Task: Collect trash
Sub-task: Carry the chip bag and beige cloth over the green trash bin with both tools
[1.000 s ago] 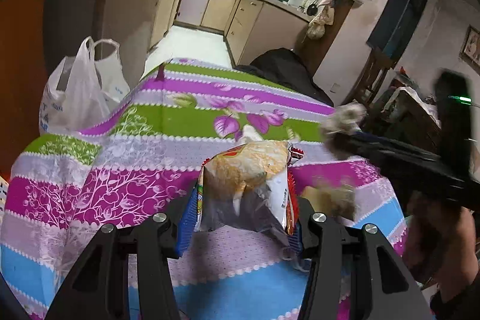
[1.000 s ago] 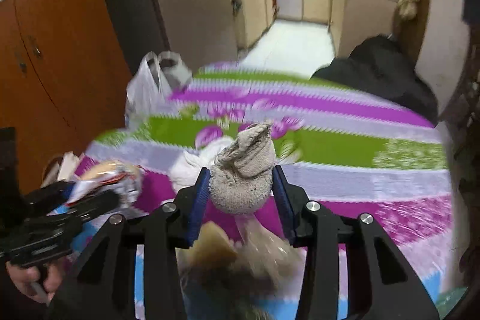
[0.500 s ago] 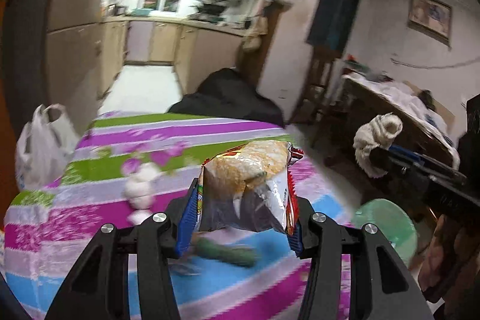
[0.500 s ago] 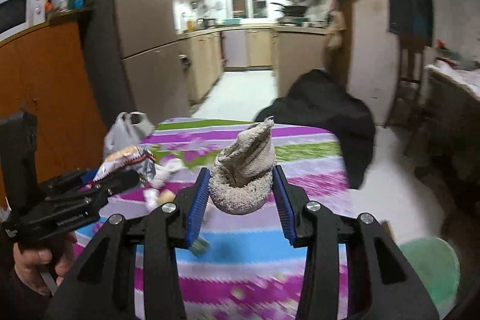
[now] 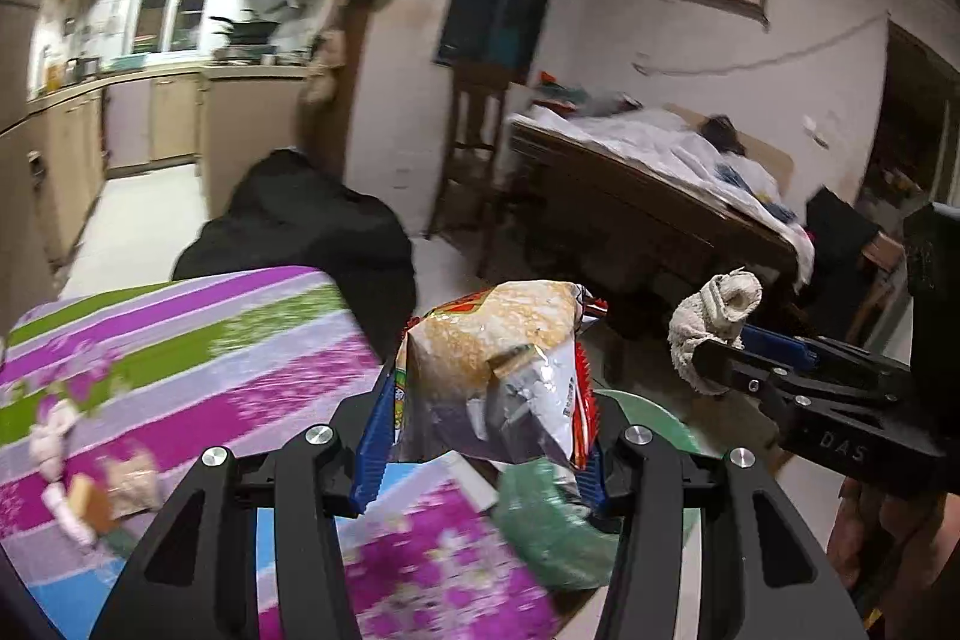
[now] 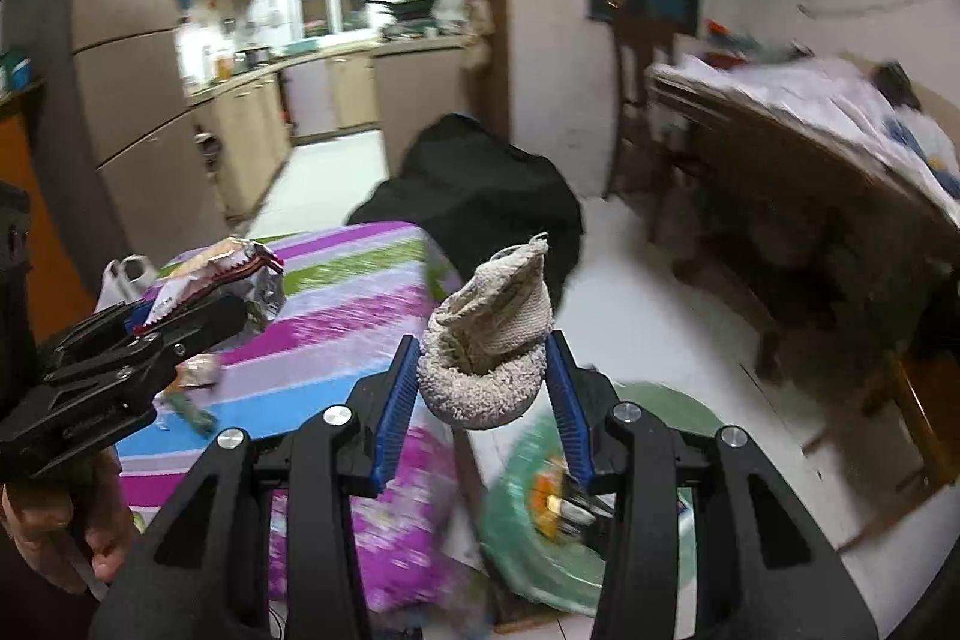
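My left gripper [image 5: 480, 424] is shut on a crumpled snack bag [image 5: 498, 370] and holds it in the air past the table's right edge. My right gripper [image 6: 483, 388] is shut on a balled grey-white rag [image 6: 489, 346]. Both hang above a green bin [image 6: 540, 514] on the floor, which has some trash inside. The rag also shows in the left wrist view [image 5: 714, 322], and the snack bag in the right wrist view [image 6: 240, 274]. Several scraps [image 5: 90, 490] still lie on the striped tablecloth [image 5: 180, 352].
A white plastic bag [image 6: 123, 280] sits at the table's far left. A black covered shape [image 6: 480, 196] stands behind the table. A wooden table with clutter [image 6: 810, 148] is at the right. White floor tiles lie between.
Both grippers have swung right, away from the table top and toward the green bin, each still holding its item. The view is blurred by the motion.
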`<state>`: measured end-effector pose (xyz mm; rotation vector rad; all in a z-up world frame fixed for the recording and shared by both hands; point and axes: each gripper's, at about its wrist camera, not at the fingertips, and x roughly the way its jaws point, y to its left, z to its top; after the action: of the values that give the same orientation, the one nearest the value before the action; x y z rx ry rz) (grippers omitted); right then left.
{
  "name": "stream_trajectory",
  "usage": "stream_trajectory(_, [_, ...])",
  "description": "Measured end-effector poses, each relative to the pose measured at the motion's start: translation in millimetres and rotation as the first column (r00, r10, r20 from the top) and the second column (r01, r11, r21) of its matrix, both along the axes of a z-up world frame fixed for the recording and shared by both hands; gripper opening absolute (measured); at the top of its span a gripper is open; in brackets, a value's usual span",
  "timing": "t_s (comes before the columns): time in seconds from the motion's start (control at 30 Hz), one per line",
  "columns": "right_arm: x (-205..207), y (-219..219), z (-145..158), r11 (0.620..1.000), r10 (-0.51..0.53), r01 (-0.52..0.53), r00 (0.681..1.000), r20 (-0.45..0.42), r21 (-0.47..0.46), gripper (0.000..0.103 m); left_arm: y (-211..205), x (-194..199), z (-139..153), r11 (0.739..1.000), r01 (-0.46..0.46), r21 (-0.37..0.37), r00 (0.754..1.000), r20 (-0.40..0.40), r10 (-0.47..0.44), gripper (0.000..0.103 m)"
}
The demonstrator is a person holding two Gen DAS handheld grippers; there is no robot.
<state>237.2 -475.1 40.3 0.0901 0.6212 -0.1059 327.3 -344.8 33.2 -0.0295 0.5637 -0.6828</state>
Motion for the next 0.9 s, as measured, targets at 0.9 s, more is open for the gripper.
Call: stream_trajectory(0.9, [9, -138, -106, 0.966, -0.135, 0.204, 0.923, -0.361, 0.161, 0.041, -206, 52, -123, 0.934, 0.235, 0.27, 0.942, -0.298, -0.151, 0.051])
